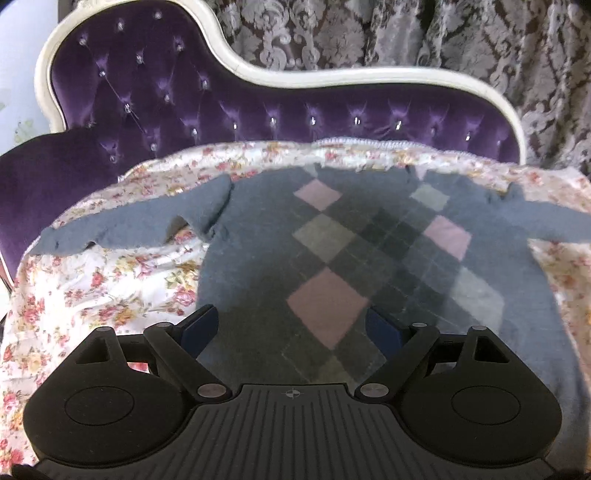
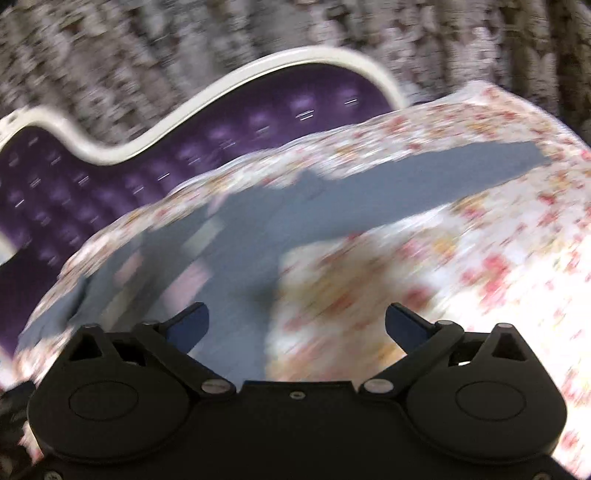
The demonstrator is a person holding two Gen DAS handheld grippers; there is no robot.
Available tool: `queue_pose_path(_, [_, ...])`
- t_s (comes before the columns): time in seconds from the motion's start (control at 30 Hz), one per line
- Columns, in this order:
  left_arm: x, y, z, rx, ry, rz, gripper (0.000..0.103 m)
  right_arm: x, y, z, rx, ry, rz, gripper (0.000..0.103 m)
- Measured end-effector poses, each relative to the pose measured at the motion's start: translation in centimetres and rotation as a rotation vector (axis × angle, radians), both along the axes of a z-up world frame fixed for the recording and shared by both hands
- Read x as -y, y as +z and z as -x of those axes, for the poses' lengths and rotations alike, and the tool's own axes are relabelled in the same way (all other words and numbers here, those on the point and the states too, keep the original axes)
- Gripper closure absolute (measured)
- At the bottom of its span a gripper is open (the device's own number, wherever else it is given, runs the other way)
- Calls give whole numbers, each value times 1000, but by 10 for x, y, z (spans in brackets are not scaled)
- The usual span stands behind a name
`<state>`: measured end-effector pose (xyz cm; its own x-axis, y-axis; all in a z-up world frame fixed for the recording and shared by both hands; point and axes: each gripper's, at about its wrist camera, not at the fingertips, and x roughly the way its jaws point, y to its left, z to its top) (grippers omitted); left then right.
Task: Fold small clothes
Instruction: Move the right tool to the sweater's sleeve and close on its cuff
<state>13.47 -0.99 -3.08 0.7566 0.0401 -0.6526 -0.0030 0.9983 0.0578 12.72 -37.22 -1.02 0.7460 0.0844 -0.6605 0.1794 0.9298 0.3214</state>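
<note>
Behind, a patterned grey damask curtain (image 1: 406, 33) hangs past a purple tufted velvet sofa with a white frame (image 1: 155, 92). Its seat carries a floral pink-and-white sheet (image 1: 103, 280), and spread flat on that lies the small grey knit sweater with pink and grey diamonds (image 1: 258, 251), sleeves outstretched. Over its hem the left claw (image 1: 291, 332) gapes wide, holding nothing; the right claw (image 2: 297, 325), in a blurred view, gapes likewise at the sweater's edge.

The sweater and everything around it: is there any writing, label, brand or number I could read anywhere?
None: no readable words or numbers in either view.
sweater: only a diamond pattern, no visible label.
left gripper: a small crosshair mark on its body, no text.
floral sheet: flowers only.
Right wrist view: motion-blurred; nothing legible on the right gripper.
</note>
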Motion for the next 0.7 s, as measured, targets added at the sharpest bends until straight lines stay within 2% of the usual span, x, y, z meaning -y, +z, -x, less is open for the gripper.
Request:
queue_pose_path(0.03, [0, -4, -5, -15, -1, 13, 16, 13, -2, -7, -1, -27, 10, 10])
queue_pose_path(0.13, [-2, -17, -13, -53, 7, 64, 16, 60, -12, -32, -5, -118, 21, 12])
queue_pose_path(0.3, [-4, -40, -16, -88, 4, 86, 16, 132, -29, -67, -7, -256, -21, 20])
queue_pose_path(0.43, [-4, -48, -3, -11, -5, 86, 15, 177, -41, -87, 10, -371, -70, 21])
queue_pose_path(0.6, [-4, -48, -7, -31, -20, 85, 6, 217, -62, -106, 3, -475, -142, 25])
queue_pose_path(0.7, [0, -52, -10, -44, -30, 70, 0, 229, -67, -107, 57, -500, -175, 26])
